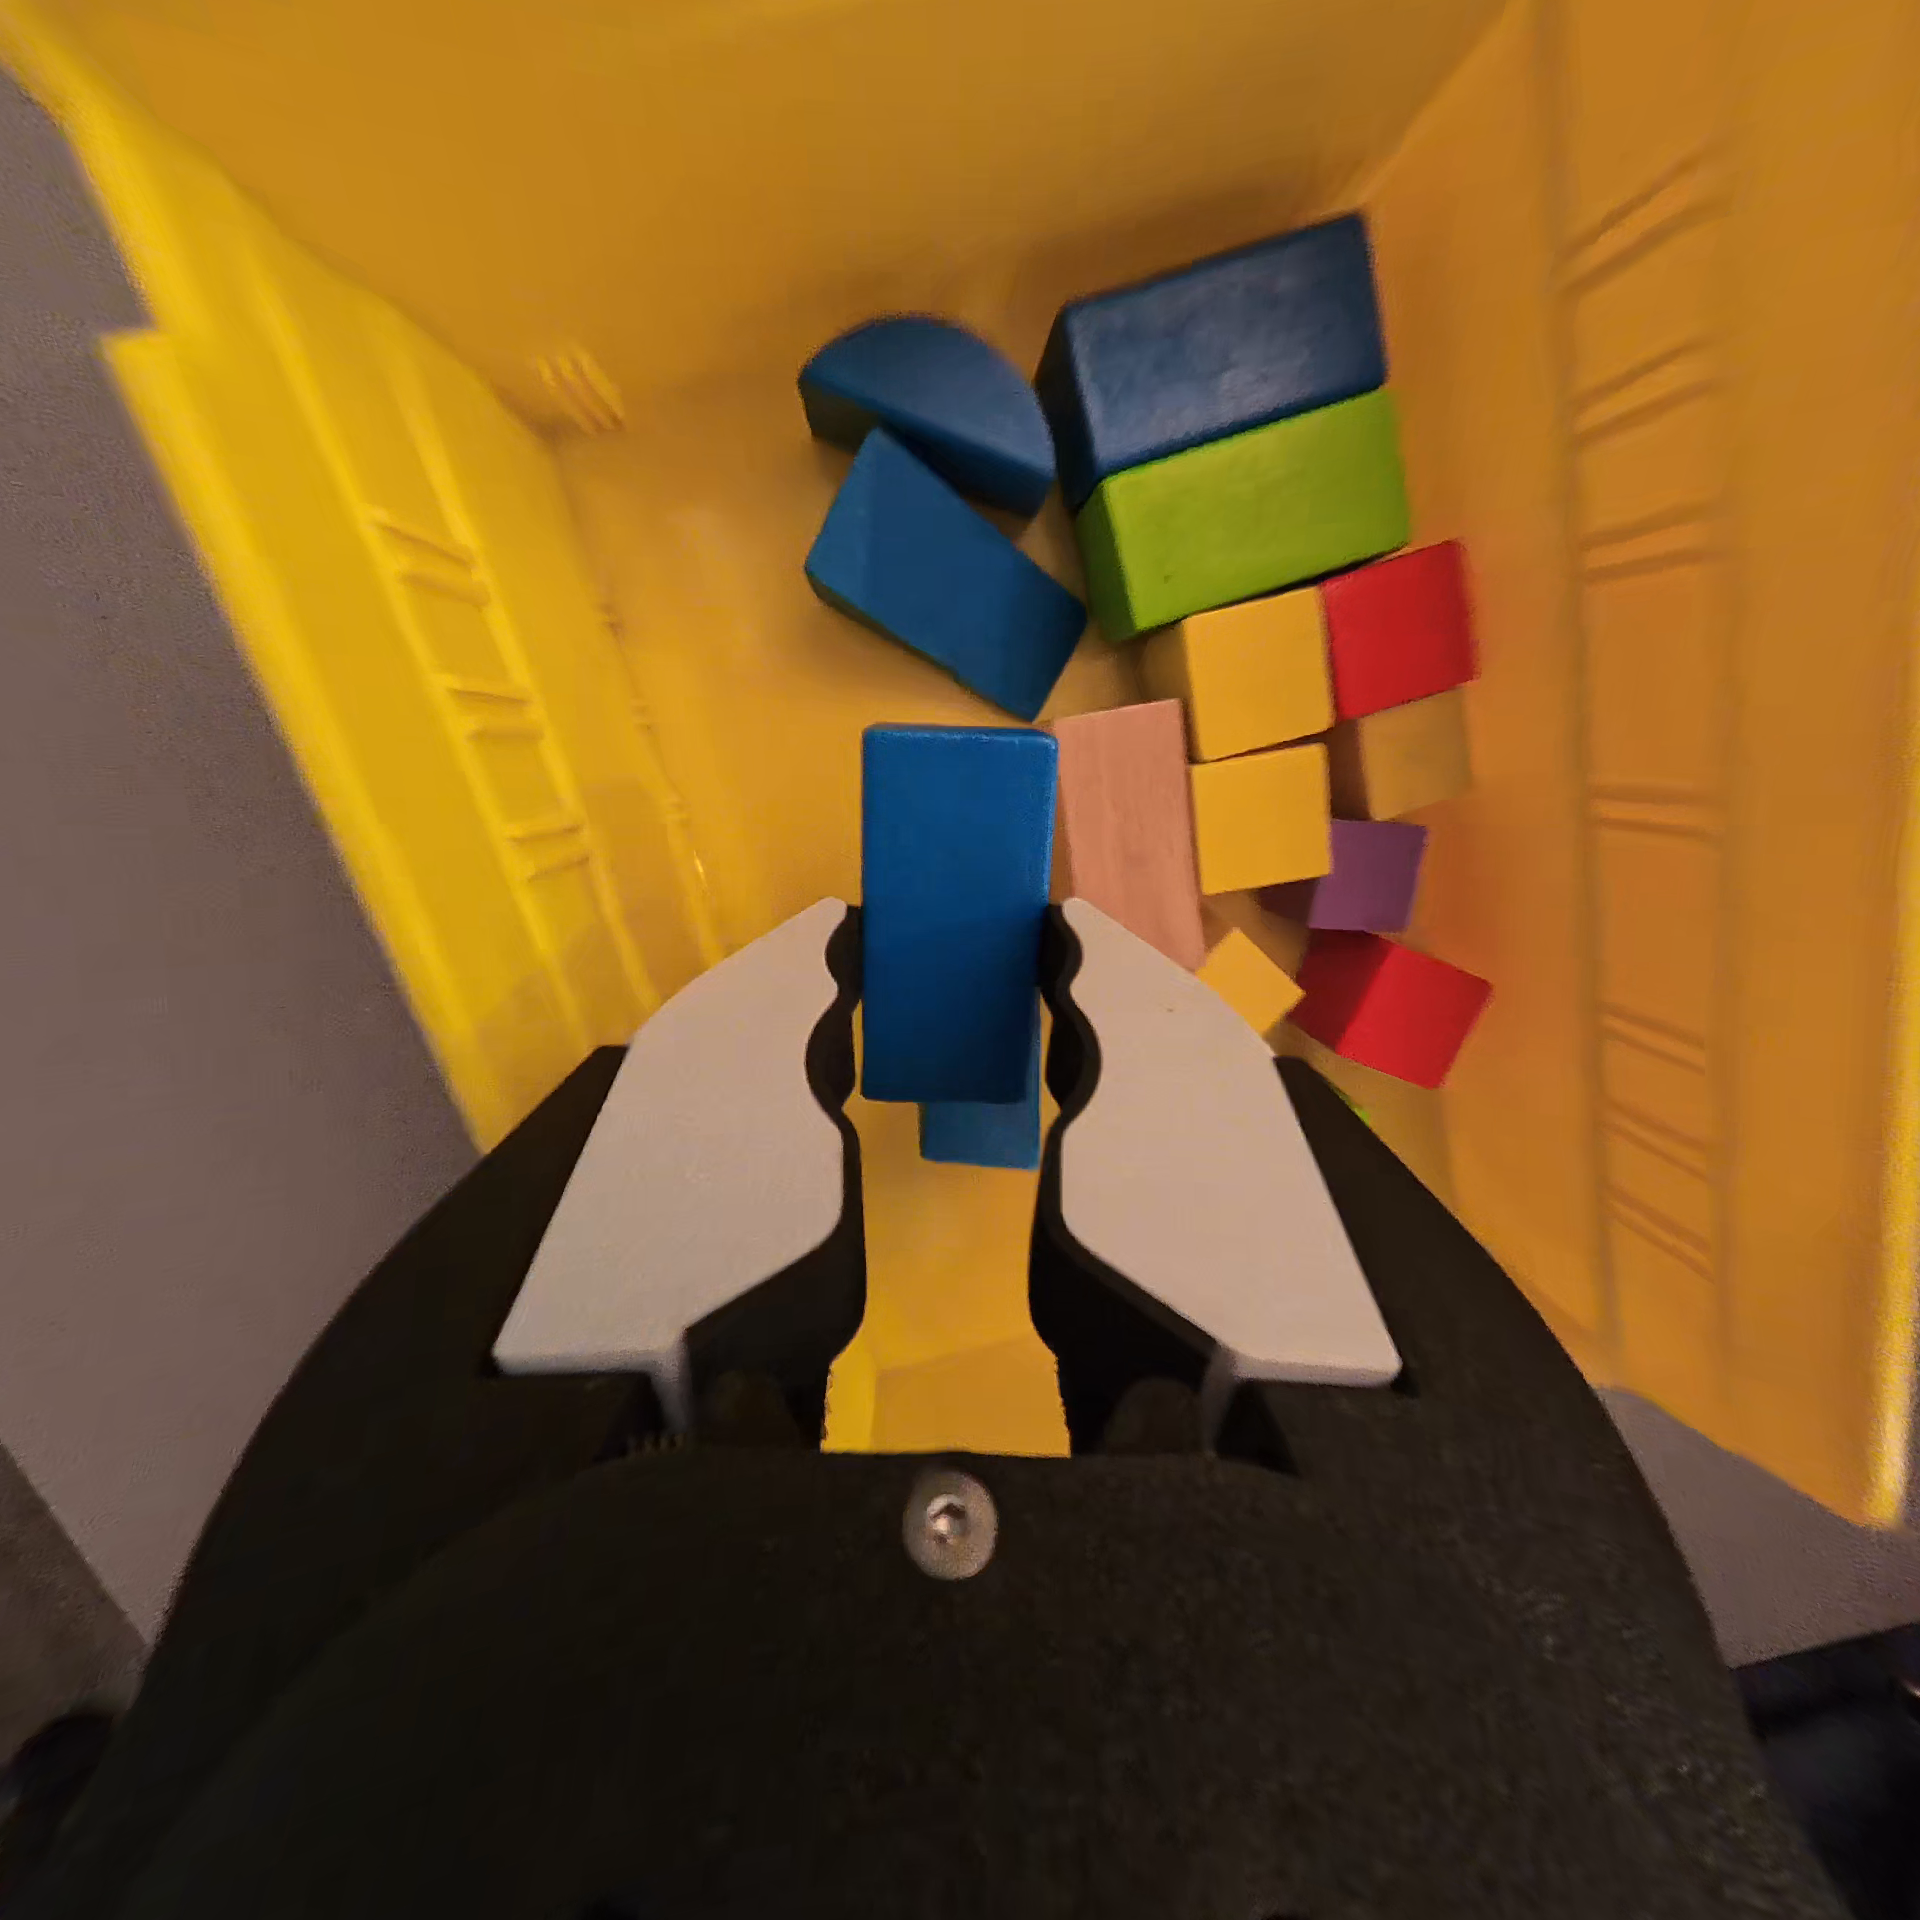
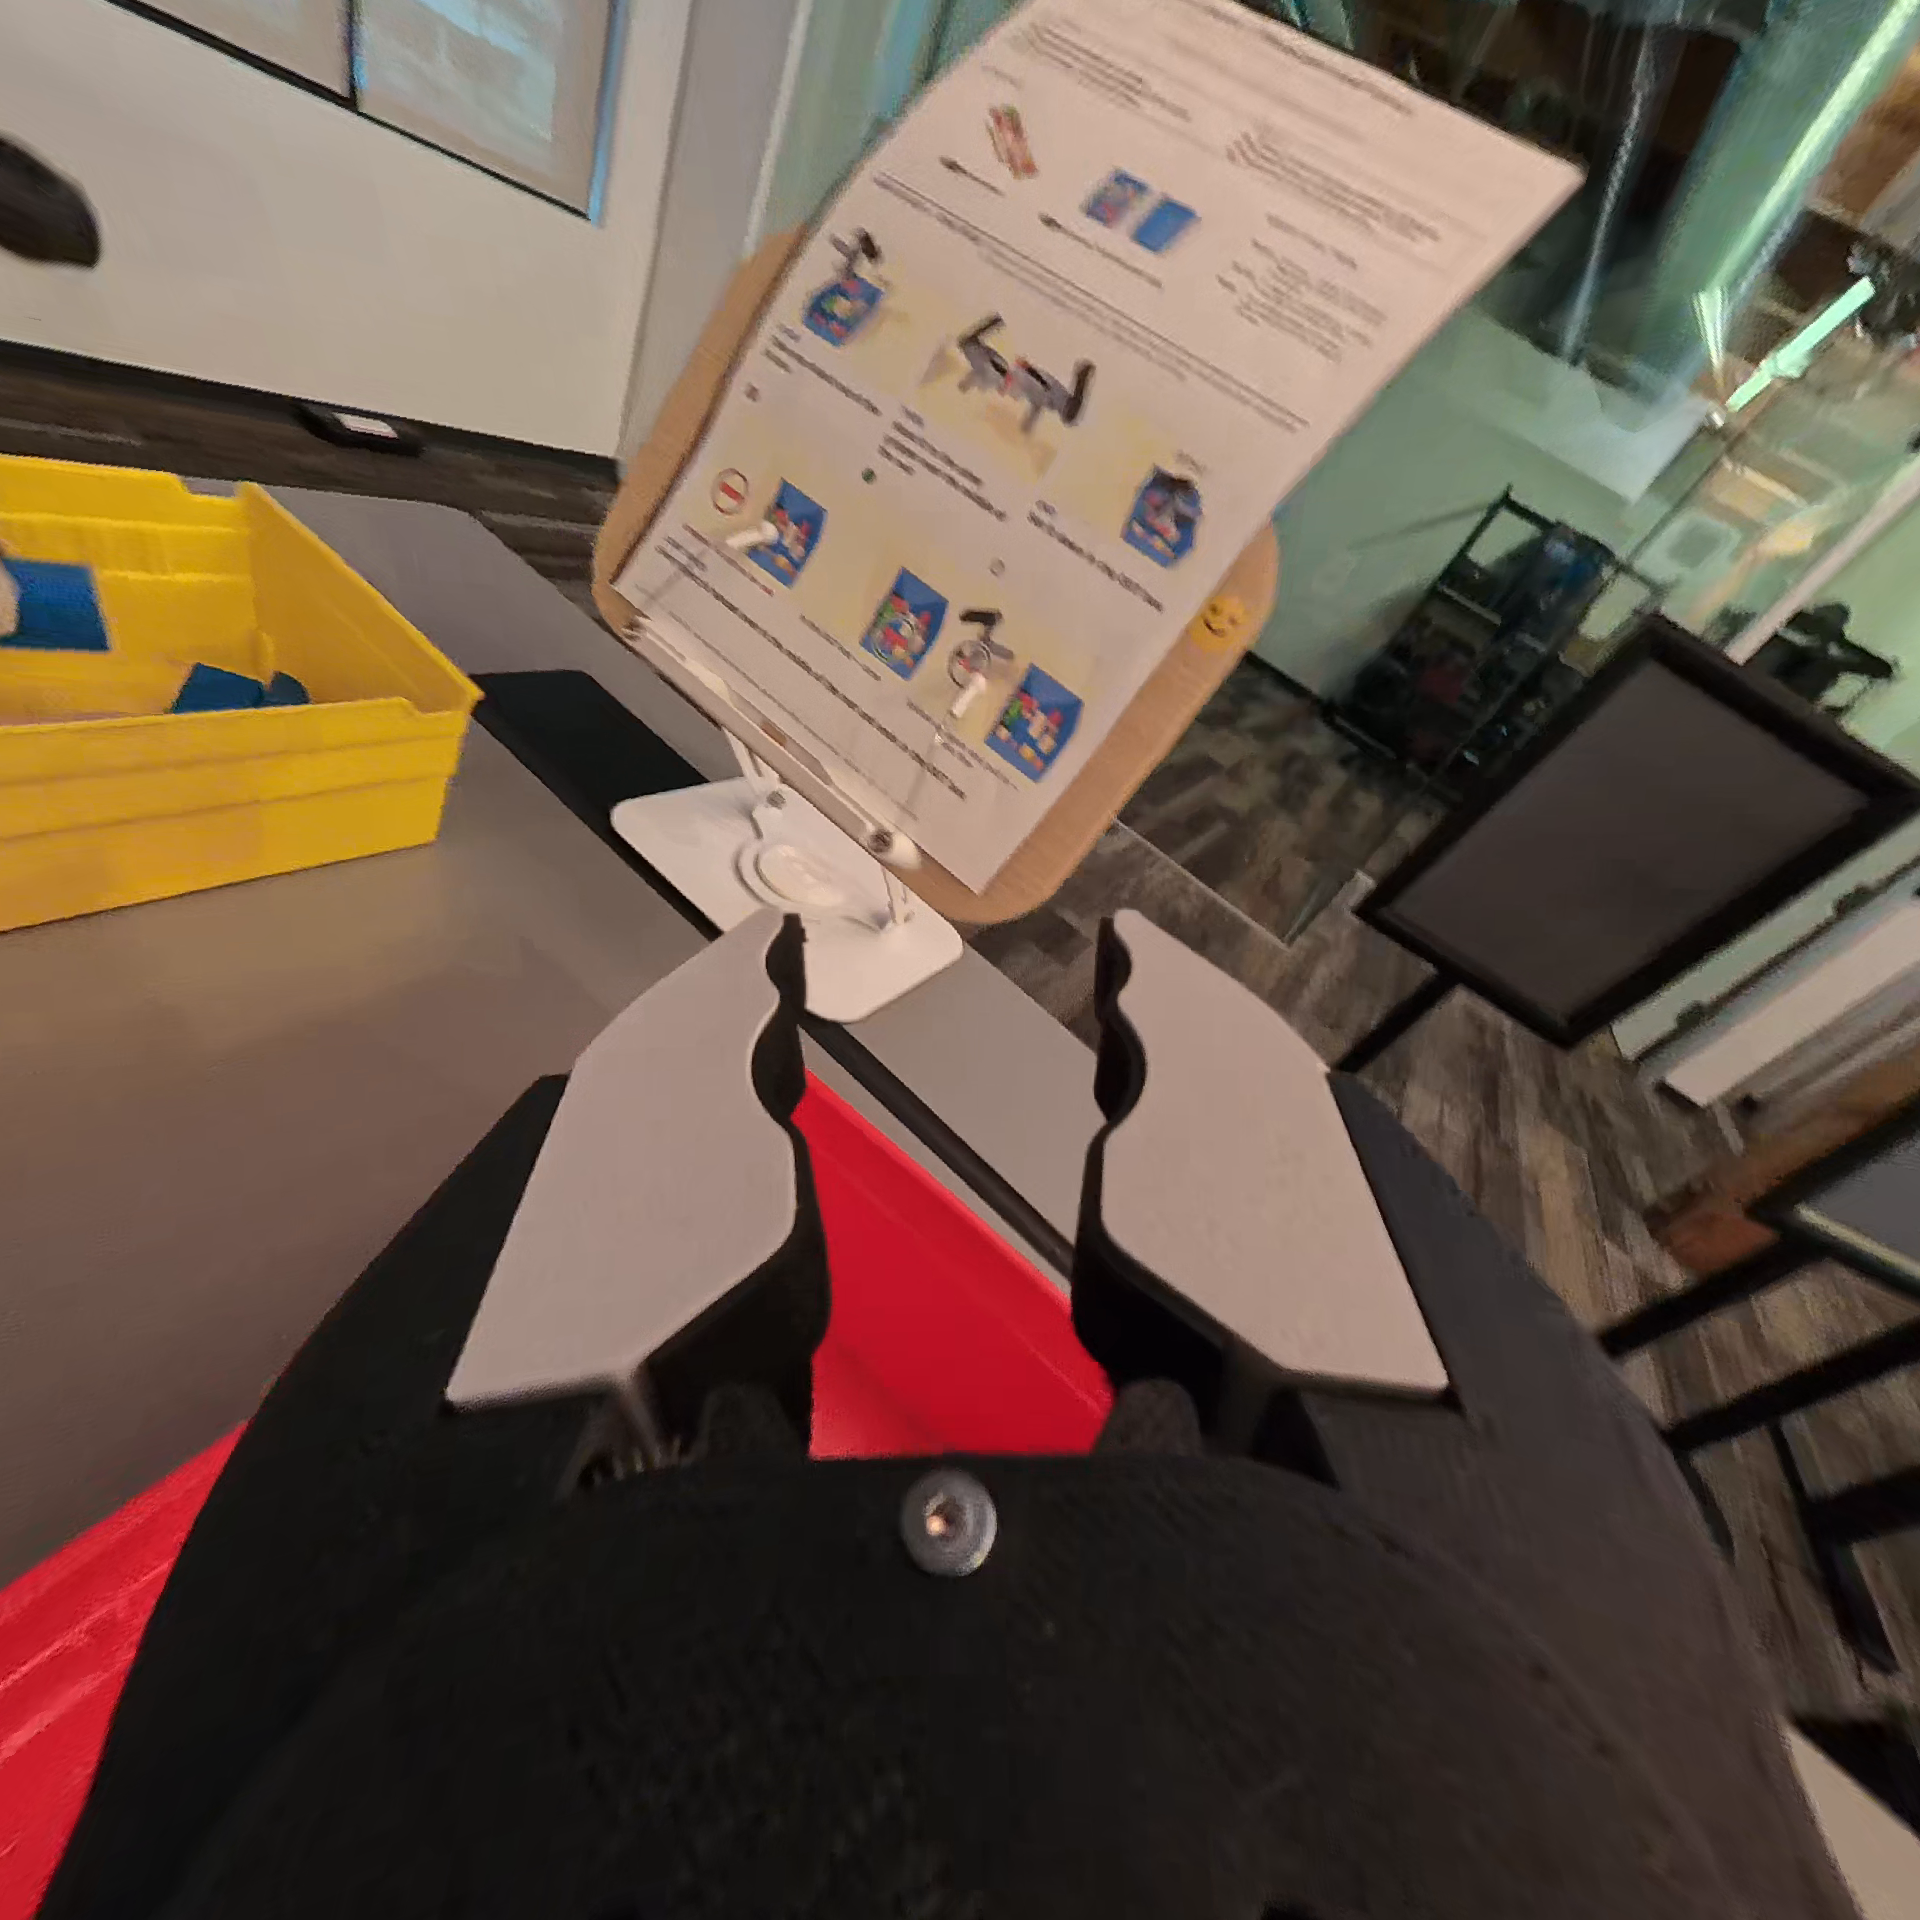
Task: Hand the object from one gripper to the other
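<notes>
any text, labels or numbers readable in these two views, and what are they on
Instruction sheet on the white stand: printed lines and small pictures, all too blurred to read.
Round yellow sticker on the cardboard backing: a smiley face, no words.
Wooden blocks, yellow bin, both claws: no writing.

Left gripper [image 1: 948,914] with jaws clamped narrow around a held piece; right gripper [image 2: 948,930] jaws parted, empty.

my right gripper [image 2: 945,935]: fingers apart, nothing between | under me: red plastic bin [image 2: 914,1278] | left: yellow plastic tray [image 2: 312,748] on grey desk [image 2: 260,1091] | ahead: printed sheet on white stand [image 2: 1039,416]
</notes>
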A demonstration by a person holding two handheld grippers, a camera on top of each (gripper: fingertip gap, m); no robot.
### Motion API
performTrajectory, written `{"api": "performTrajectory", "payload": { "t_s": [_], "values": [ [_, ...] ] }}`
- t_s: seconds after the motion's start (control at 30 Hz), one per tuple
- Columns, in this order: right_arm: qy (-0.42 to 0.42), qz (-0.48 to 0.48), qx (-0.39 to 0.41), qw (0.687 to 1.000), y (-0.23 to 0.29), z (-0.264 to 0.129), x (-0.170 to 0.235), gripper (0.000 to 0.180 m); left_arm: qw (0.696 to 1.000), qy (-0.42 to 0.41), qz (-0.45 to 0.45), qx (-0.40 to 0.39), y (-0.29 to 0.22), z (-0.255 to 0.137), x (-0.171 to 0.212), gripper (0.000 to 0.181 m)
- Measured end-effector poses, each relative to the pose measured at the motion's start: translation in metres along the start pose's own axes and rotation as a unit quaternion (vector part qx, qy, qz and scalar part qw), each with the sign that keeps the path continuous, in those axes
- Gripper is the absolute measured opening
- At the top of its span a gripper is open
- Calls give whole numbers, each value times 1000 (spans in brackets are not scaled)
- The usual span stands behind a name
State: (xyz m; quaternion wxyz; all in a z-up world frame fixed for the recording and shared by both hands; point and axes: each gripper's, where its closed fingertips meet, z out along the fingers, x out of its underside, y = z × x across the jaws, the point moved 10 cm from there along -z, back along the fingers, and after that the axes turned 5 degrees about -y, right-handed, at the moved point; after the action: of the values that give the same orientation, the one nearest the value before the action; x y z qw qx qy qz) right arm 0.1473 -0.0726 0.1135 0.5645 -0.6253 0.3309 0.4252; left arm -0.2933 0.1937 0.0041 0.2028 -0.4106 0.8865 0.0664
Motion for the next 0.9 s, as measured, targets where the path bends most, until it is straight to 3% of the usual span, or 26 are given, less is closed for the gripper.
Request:
{"api": "performTrajectory", "payload": {
  "t_s": [0.13,0.23,0.4,0.53,0.63,0.83,0.9],
  "values": [
    [-17,-23,-73,997,30,18,-9,55,994,-94,27,57,-13,-42,-3,33],
    [-36,-19,-181,983,64,33,-17,55,974,-155,99,132,-41,-73,-3,33],
    [-80,4,-352,933,128,50,-31,55,904,-206,267,264,-118,-102,4,33],
    [-94,118,-413,898,149,63,-35,55,860,-195,324,343,-160,-106,12,33],
    [-93,174,-447,873,154,67,-34,55,846,-190,349,355,-175,-110,18,33],
    [-79,129,-477,866,170,64,-38,52,839,-175,367,361,-188,-110,24,33],
    [-68,123,-494,858,173,63,-37,38,835,-169,370,370,-190,-109,25,33]
  ]
}}
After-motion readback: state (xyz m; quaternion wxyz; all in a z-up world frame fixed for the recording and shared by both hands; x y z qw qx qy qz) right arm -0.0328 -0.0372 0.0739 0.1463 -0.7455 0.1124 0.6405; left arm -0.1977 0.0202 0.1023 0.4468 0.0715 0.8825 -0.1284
